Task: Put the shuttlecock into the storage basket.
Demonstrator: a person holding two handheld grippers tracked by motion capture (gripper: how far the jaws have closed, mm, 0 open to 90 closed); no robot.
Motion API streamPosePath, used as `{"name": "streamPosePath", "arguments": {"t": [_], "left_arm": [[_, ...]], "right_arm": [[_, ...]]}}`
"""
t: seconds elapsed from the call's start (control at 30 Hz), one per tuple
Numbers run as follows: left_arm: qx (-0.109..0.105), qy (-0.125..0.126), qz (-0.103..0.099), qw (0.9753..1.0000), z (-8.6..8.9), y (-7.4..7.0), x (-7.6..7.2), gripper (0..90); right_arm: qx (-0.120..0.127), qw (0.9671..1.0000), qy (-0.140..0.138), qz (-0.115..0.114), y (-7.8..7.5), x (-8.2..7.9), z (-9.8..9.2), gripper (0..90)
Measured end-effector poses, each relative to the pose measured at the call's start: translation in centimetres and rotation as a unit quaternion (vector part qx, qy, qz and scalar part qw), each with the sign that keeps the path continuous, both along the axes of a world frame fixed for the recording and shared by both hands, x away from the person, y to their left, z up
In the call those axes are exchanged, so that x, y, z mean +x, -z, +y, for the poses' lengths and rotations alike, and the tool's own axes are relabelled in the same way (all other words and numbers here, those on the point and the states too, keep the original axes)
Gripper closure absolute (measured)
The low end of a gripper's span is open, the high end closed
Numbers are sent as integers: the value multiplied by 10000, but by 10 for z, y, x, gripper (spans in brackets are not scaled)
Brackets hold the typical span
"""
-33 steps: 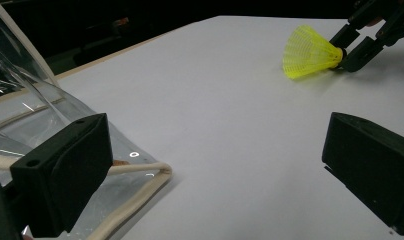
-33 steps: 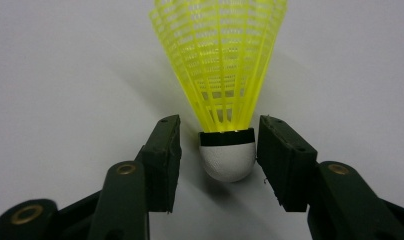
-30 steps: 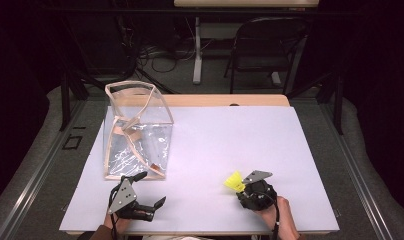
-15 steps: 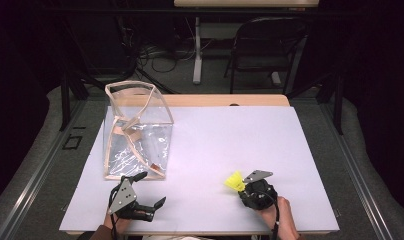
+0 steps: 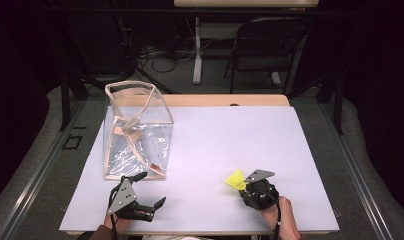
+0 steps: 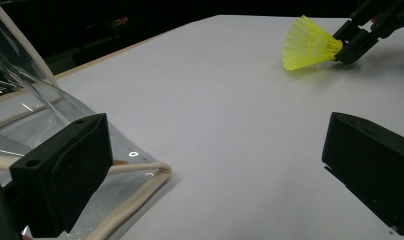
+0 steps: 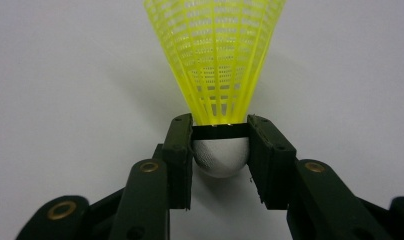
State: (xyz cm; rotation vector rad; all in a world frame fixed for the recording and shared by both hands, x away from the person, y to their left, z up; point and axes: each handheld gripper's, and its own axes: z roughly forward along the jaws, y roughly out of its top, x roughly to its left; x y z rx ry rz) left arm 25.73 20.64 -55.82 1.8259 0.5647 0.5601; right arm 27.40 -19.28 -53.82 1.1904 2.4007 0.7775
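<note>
A yellow plastic shuttlecock (image 5: 236, 180) lies at the front right of the white table top (image 5: 230, 135), its skirt pointing left and away from me. My right gripper (image 5: 245, 188) is shut on its white cork head (image 7: 221, 156), and the yellow skirt (image 7: 217, 55) stands out past the jaws. At the front left, my left gripper (image 5: 151, 189) is wide open with nothing between its jaws, just in front of a clear bag with beige trim (image 5: 137, 132). The left gripper view puts the bag's corner (image 6: 140, 175) beside my left gripper (image 6: 215, 170), with the shuttlecock (image 6: 307, 44) and the right gripper (image 6: 362, 37) farther off.
The clear bag stands open-topped on the left half of the table. A wooden table edge (image 5: 230, 100) runs along the back. Beyond it are a dark folding chair (image 5: 262, 45), a white post (image 5: 196, 50) and cables on the floor.
</note>
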Motion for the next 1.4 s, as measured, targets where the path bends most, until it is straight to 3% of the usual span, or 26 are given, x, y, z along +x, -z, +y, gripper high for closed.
{"name": "streamPosePath", "arguments": {"t": [0.57, 1.1, 1.4], "left_arm": [[6, -2, -6, 10000, 0, 0, 1, 0], [4, -16, -1, 10000, 0, 0, 0, 0], [6, -16, 3, 10000, 0, 0, 0, 0]], "right_arm": [[62, 9998, 11, -214, -13, -4, -4, 646], [122, 9981, -63, -607, -42, -11, -4, 647], [164, 9973, -20, -713, -51, -13, -7, 647]]}}
